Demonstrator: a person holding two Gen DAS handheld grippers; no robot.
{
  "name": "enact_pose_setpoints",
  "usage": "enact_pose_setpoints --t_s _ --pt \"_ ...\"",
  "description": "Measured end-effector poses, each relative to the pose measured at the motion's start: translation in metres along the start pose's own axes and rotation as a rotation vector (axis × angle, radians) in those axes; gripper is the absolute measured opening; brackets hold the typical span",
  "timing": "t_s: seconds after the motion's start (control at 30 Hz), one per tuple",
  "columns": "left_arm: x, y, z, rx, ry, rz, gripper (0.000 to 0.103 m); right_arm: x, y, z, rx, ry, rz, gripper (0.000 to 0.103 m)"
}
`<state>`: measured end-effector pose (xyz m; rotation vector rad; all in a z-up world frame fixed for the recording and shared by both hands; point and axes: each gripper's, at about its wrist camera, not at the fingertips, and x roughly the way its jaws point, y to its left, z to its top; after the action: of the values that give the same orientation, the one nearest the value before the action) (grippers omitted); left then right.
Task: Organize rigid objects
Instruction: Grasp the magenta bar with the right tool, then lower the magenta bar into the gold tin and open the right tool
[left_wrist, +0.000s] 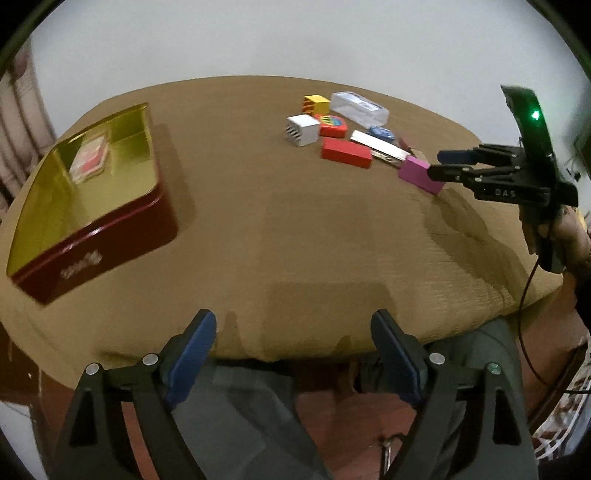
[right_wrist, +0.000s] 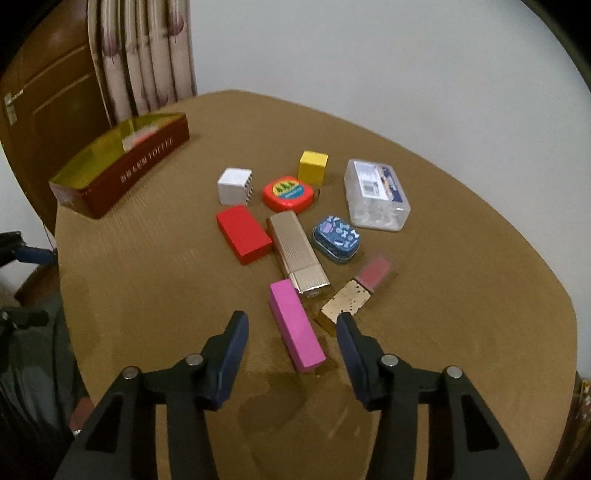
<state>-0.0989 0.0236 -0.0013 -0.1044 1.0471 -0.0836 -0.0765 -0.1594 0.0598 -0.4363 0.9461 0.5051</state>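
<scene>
tin (right_wrist: 122, 166): red walls, gold inside, lid off; far left of the brown table (right_wrist: 461, 295), well apart from the cluster. A red-and-white item lies in it. Likely the destination. Rigid, wide mouth, easy drop.
left gripper (left_wrist: 293, 347): fingers spread wide, nothing between them; hangs at the near table edge, away from everything.
white cube (right_wrist: 235, 186): striped side; light, hard, flat faces, easy to pinch.
red block (right_wrist: 243, 234): flat slab just beside the gold case (right_wrist: 297, 253). Take across the short width; the case side is crowded.
pink block (right_wrist: 295, 325): the thing in hand, by my reading. Long, narrow, smooth painted faces, probably light and stiff, possibly slick. Lies nearest the right gripper, far end close to the gold case's cap.
right gripper (right_wrist: 291, 341): fingers spread, one either side of the pink block's near half, not touching it yet. Best hold: across the long flat sides, near mid-length, so it does not swing.
tape measure (right_wrist: 290, 194): rounded, orange; denser, curved edges may slip.
yellow cube (right_wrist: 313, 166): small, plain.
gold-flecked tube (right_wrist: 354, 295): pink end; just right of the pink block, risk of nudging.
blue tin (right_wrist: 336, 240): rounded, small.
clear box (right_wrist: 376, 195): farthest right, bulky, slick plastic.
</scene>
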Motion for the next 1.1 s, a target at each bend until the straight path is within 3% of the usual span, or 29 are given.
enact_pose_setpoints --t_s 0.13,0.2,0.27,0.43,0.57,0.77,0.9,1.03,1.1 --pt "-0.003 0.009 -0.006 -0.037 0.015 -0.016 0.084 0.015 0.001 0.001 -0.011 0.064 0.009 0.05" --pt "0.003 0.008 -0.003 -0.041 0.02 -0.013 0.084 0.025 0.0 0.0 -0.015 0.105 0.009 0.038" --pt "0.005 0.006 -0.004 -0.04 0.023 -0.011 0.084 0.032 0.002 -0.002 -0.01 0.144 0.032 0.015" --pt "-0.004 0.008 -0.01 -0.039 0.029 0.001 0.084 0.031 0.002 -0.003 0.067 0.15 0.056 0.015" --pt "-0.027 0.017 -0.022 -0.08 -0.003 0.038 0.084 0.006 0.009 0.01 0.204 0.101 0.177 0.015" --pt "-0.081 0.049 -0.043 -0.173 -0.183 0.197 0.085 -0.013 0.053 0.083 0.394 -0.031 0.465 0.015" --pt "-0.109 0.092 -0.045 -0.308 -0.263 0.289 0.087 0.013 0.099 0.143 0.474 -0.029 0.613 0.015" --pt "-0.126 0.14 -0.056 -0.485 -0.304 0.358 0.087 0.054 0.155 0.19 0.453 0.023 0.603 0.015" --pt "-0.128 0.162 -0.062 -0.55 -0.305 0.357 0.087 0.081 0.181 0.211 0.416 0.055 0.537 0.015"
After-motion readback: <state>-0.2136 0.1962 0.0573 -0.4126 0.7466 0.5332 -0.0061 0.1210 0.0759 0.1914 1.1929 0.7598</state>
